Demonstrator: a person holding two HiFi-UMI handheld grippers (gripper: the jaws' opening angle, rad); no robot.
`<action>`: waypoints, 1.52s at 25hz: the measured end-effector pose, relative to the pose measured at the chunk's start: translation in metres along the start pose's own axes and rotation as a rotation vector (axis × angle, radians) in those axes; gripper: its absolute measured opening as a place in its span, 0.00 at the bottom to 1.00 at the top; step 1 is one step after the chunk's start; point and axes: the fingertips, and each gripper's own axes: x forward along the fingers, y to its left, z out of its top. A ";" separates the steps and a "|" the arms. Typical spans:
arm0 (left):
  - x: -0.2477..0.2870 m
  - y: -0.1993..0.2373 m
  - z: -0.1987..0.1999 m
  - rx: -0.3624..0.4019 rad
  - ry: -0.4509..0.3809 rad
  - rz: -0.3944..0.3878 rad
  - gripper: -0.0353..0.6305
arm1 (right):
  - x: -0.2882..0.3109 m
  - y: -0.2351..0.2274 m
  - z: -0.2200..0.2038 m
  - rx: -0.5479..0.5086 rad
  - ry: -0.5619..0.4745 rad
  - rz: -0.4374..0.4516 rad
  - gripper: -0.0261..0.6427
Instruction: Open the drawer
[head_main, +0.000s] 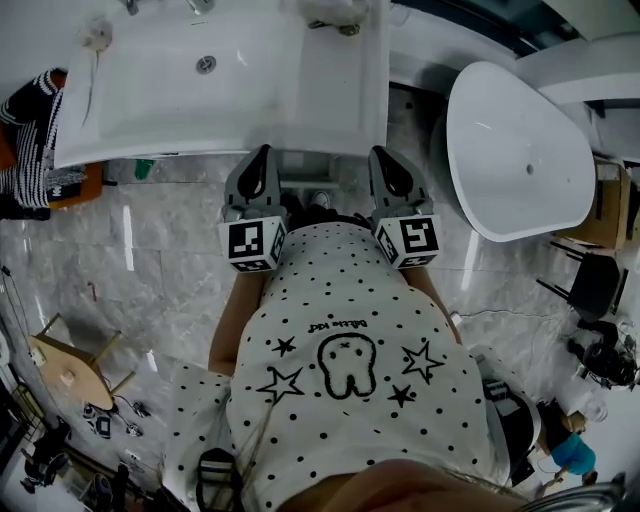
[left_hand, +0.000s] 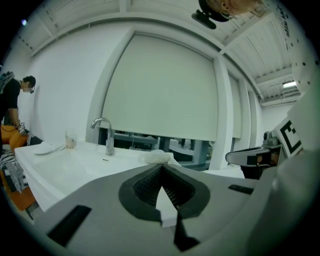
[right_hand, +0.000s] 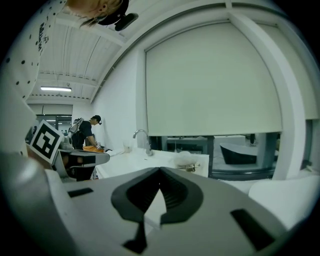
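Observation:
A white vanity counter (head_main: 330, 110) with a basin (head_main: 205, 65) stands straight ahead of me. No drawer front can be made out: the counter's edge hides what lies below it. My left gripper (head_main: 262, 152) and right gripper (head_main: 378, 152) are held side by side in front of my chest, with their tips close to the counter's front edge. The left gripper (left_hand: 162, 166) has its jaws closed tip to tip with nothing between them. The right gripper (right_hand: 160, 170) stands the same way. Both look level over the counter top.
A chrome faucet (left_hand: 106, 132) and a crumpled white cloth (left_hand: 160, 156) are on the counter. A white bathtub (head_main: 515, 150) stands to the right. A person (right_hand: 89, 131) bends at the counter's left end. A wooden stool (head_main: 65, 365) is on the marble floor at the left.

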 end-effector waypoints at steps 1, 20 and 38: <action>-0.002 -0.004 0.002 -0.005 -0.008 -0.001 0.06 | -0.002 0.000 0.001 -0.004 -0.006 0.004 0.06; -0.017 -0.039 0.008 0.003 -0.002 -0.083 0.06 | -0.015 0.038 0.003 -0.135 0.008 0.125 0.06; -0.014 -0.045 0.008 0.027 -0.005 -0.110 0.06 | -0.015 0.035 0.006 -0.128 0.011 0.089 0.06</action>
